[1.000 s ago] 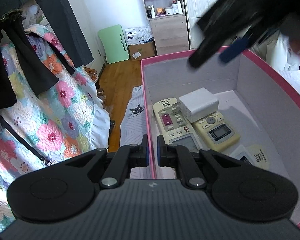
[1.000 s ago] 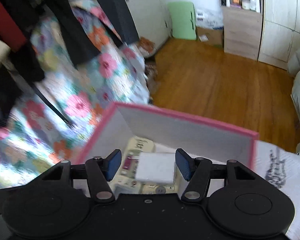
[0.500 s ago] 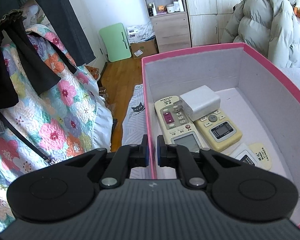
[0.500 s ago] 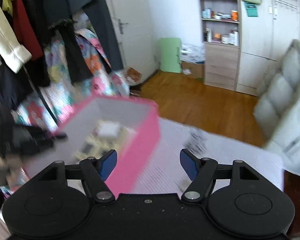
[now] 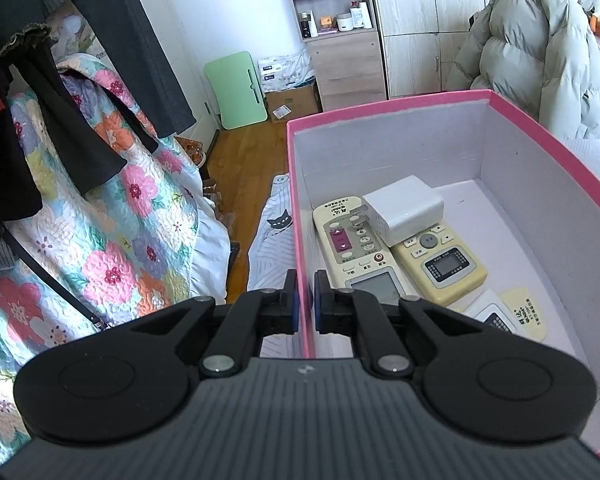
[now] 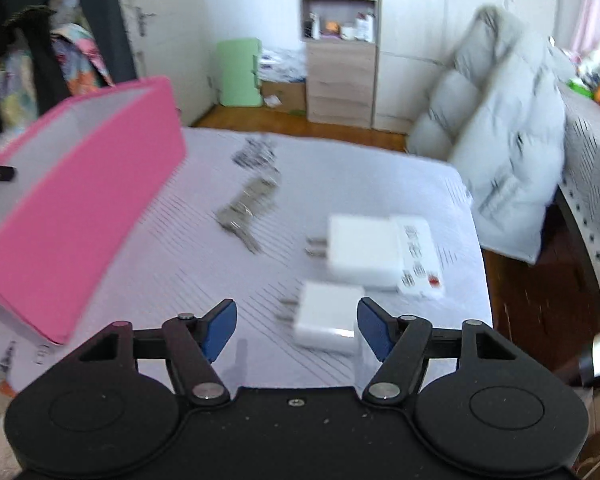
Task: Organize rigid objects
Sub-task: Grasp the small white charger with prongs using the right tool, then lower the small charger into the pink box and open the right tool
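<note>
Grippers work a bedroom sorting job: the left gripper [image 5: 305, 300] pinches the near wall of a pink box [image 5: 540, 128], its fingers pressed on either side of the rim. Inside the box lie two cream remote controls [image 5: 356, 256], a white charger [image 5: 408, 208] resting across their tops, and what may be a third remote at the near end. On the pale striped bedsheet [image 6: 160, 264] the right gripper [image 6: 296, 330] hangs over a small white plug adapter [image 6: 328, 318], which sits between its closing jaws, untouched. Just beyond lie a larger white charger [image 6: 364, 252] and a bunch of keys [image 6: 248, 208], blurred by motion.
</note>
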Motion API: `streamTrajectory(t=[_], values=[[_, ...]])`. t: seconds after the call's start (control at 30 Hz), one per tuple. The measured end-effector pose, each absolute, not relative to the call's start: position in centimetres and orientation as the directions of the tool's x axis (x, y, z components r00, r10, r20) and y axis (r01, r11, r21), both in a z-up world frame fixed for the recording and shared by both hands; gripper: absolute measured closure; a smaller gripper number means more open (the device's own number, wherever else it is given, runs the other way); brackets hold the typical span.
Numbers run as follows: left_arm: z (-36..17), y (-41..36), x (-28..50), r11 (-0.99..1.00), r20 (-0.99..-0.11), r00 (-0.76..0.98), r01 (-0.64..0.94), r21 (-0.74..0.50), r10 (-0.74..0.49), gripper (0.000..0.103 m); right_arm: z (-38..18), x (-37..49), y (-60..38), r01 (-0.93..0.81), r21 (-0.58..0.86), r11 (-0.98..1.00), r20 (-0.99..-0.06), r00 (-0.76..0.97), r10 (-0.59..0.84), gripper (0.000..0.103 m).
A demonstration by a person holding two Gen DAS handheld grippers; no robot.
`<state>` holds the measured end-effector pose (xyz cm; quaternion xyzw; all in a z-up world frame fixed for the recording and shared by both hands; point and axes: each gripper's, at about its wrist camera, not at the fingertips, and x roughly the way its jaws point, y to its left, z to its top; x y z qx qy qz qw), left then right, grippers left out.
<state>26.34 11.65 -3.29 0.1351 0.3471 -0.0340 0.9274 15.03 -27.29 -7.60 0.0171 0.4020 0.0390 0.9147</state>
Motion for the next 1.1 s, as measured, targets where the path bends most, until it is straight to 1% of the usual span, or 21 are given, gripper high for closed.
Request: streamTrajectory(t=[0.03, 0.1, 0.17, 0.3, 0.57, 0.67, 0.8, 0.9, 0.93, 1.1], values=[[-3.3, 11.6, 26.3, 0.96, -0.651, 0.758, 0.156, 0.231, 0.034, 0.097, -8.2, 15.2, -27.6, -0.04, 0.064, 0.997, -0.74, 0.668, 0.075, 0.034], [-3.3, 11.4, 26.3, 0.959, -0.649, 0.76, 0.157, 0.237, 0.036, 0.097, -9.1, 15.4, -27.8, -0.028, 0.061, 0.998, -0.751, 0.657, 0.064, 0.041], [-3.3, 11.4, 26.3, 0.958, -0.649, 0.76, 0.158, 0.239, 0.037, 0.097, -9.7, 15.5, -27.4, -0.032, 0.043, 0.999, -0.751, 0.658, 0.053, 0.057], [-3.4, 11.4, 26.2, 0.958, -0.648, 0.76, 0.159, 0.239, 0.035, 0.097, -9.4, 15.5, -26.2, -0.017, 0.012, 1.0, -0.722, 0.692, 0.021, 0.057], [-3.4, 11.4, 26.4, 0.957, -0.657, 0.753, 0.158, 0.242, 0.042, 0.097, -5.8, 14.6, -22.0, -0.082, 0.039, 0.996, -0.639, 0.764, 0.088, 0.057], [-3.4, 11.4, 26.3, 0.956, -0.656, 0.754, 0.162, 0.244, 0.04, 0.097, -3.7, 14.2, -20.7, -0.123, 0.096, 0.988, -0.606, 0.78, 0.155, 0.057], [-3.4, 11.3, 26.3, 0.954, -0.656, 0.753, 0.162, 0.254, 0.047, 0.097, 0.4, 14.5, -18.0, -0.239, 0.167, 0.956, -0.548, 0.784, 0.292, 0.057], [-3.4, 11.2, 26.4, 0.952, -0.656, 0.753, 0.161, 0.261, 0.052, 0.096, 2.3, 16.0, -15.7, -0.329, 0.232, 0.915, -0.551, 0.731, 0.402, 0.057], [-3.4, 11.2, 26.4, 0.952, -0.656, 0.753, 0.161, 0.26, 0.051, 0.096, 2.7, 16.9, -14.7, -0.354, 0.259, 0.899, -0.564, 0.7, 0.438, 0.057], [-3.3, 11.1, 26.3, 0.955, -0.655, 0.754, 0.162, 0.248, 0.042, 0.097, 2.4, 22.0, -10.3, -0.384, 0.364, 0.849, -0.646, 0.553, 0.527, 0.056]])
